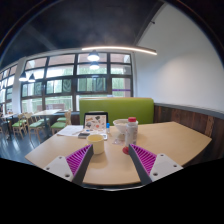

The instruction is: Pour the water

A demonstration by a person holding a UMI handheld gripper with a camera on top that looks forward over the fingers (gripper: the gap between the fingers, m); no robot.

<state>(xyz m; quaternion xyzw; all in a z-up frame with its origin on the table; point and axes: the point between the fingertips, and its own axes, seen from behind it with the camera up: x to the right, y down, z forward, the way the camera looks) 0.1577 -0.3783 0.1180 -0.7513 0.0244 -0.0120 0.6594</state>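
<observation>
wooden table (175, 140), green booth (118, 106), windows (60, 85)

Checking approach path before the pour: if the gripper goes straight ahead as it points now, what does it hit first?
Probably the small white cup just ahead, between the fingers' line. The gripper is open and empty over the wooden table. The larger white container with a red-topped item sits slightly beyond and right. Depth is unclear.

Claw (112, 160) level, purple-padded fingers (80, 158) spread wide, empty.
</observation>
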